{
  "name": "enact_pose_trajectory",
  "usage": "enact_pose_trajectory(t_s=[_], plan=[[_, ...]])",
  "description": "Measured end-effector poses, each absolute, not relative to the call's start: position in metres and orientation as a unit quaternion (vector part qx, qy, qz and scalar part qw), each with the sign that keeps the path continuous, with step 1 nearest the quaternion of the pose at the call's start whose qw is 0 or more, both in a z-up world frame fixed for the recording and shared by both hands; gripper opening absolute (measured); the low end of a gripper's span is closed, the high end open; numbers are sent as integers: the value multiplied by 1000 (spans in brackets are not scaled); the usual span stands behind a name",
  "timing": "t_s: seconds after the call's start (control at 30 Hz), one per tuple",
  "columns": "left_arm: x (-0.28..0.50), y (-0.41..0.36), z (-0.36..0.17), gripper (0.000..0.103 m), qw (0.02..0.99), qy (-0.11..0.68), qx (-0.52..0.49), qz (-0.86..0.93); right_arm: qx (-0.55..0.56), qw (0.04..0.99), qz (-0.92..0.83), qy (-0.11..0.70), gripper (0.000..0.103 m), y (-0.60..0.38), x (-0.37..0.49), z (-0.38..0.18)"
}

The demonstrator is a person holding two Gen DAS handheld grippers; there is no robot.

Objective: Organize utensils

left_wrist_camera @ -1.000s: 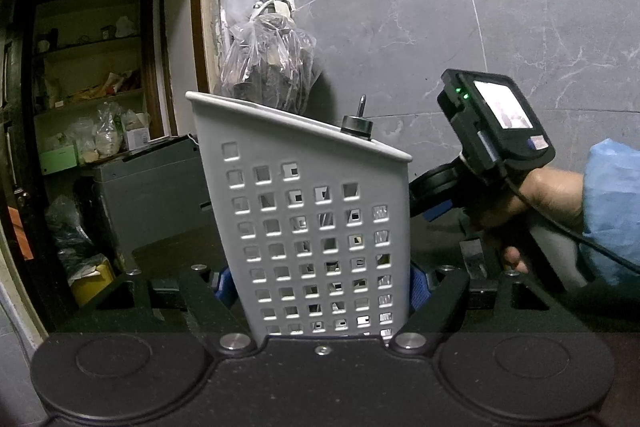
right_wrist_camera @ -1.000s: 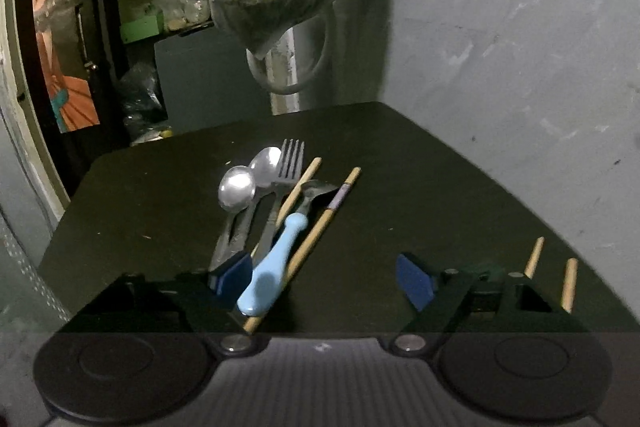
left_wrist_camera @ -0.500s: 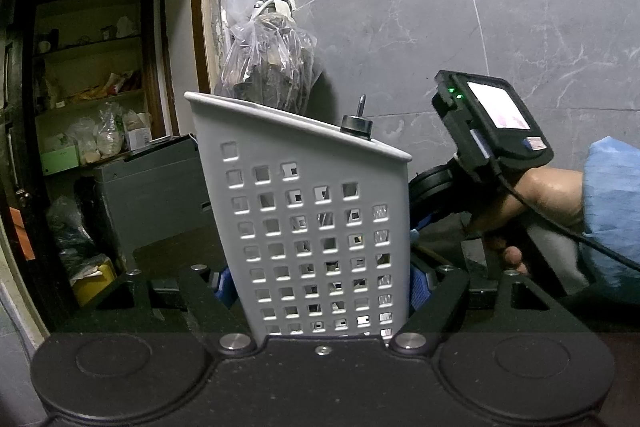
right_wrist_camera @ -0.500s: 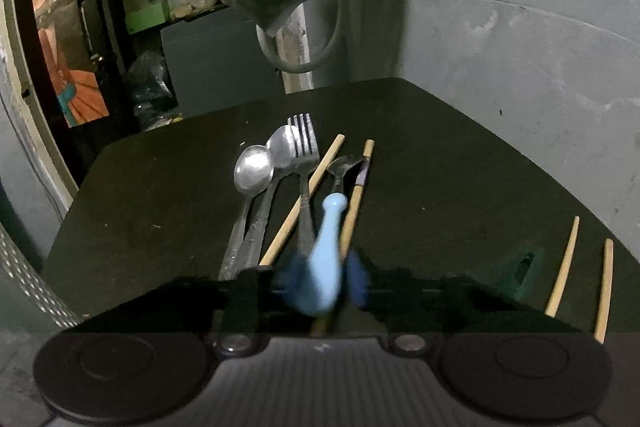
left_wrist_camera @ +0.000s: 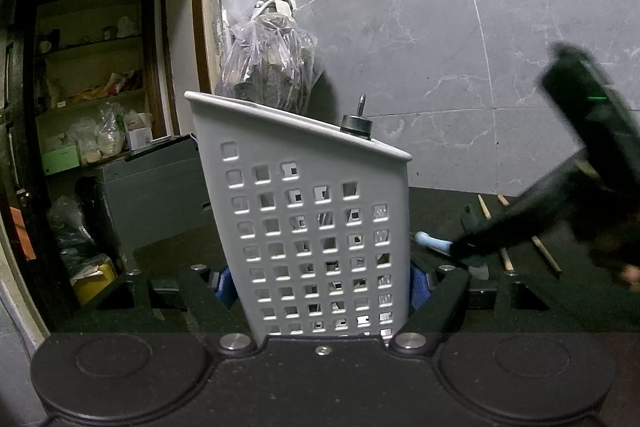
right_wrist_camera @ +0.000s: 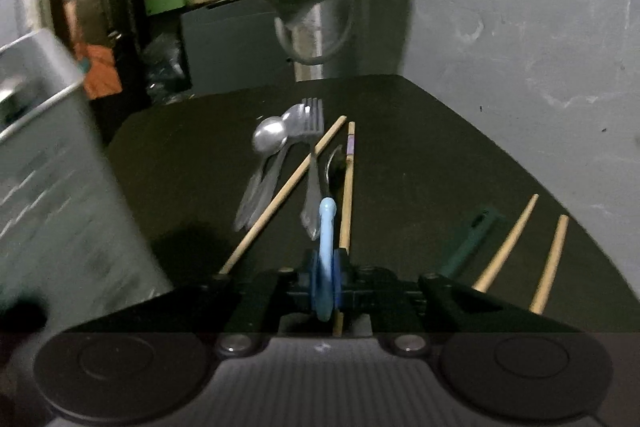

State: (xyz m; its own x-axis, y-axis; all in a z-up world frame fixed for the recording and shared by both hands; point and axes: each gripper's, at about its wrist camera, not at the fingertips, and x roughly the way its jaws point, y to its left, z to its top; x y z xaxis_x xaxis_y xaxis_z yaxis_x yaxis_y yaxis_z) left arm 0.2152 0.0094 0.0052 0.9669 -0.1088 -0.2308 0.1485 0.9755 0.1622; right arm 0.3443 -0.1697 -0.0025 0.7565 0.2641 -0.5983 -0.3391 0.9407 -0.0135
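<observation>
Right tongs (right_wrist_camera: 326, 285): jaws have just been closing; now clamped on the blue-handled spoon (right_wrist_camera: 326, 227), handle between the blue pads, bowl end pointing away over the desk (right_wrist_camera: 420, 147).
Left tongs (left_wrist_camera: 320, 283): clamped on the grey slotted basket (left_wrist_camera: 312, 227), which stands upright between the pads.
Basket contents: one dark-knobbed metal piece (left_wrist_camera: 356, 123) showing above the rim.
Loose on desk, ahead of right tongs: two steel spoons (right_wrist_camera: 272, 143), fork (right_wrist_camera: 313, 155), two chopsticks (right_wrist_camera: 348, 187) lying together.
To the right, apart: green-handled item (right_wrist_camera: 472, 239), two more chopsticks (right_wrist_camera: 508, 247).
Wall behind: plastic bag (left_wrist_camera: 272, 67) hanging from a tap.
</observation>
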Motion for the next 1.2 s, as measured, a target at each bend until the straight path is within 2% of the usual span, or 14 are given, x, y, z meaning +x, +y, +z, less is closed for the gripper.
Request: enact_pose_trajectory(t_s=[0.27,0.73,0.8,0.93,1.1,1.2], plan=[[215,10,5,78,988,111,89,-65,-120,927,179,307,9,-173,263,-4],[215,10,5,78,988,111,89,-65,-119,912,193,341,11,-187,181,-4],[215,10,5,78,988,111,89,-65,-112,911,196,344,20,-190,181,-6],[215,10,5,78,988,111,89,-65,-102,910,204,347,25,-191,189,-7],[215,10,5,78,988,111,89,-65,-78,908,229,343,43,-189,203,-5],[215,10,5,78,988,111,89,-65,-62,906,252,336,45,-188,216,-1]])
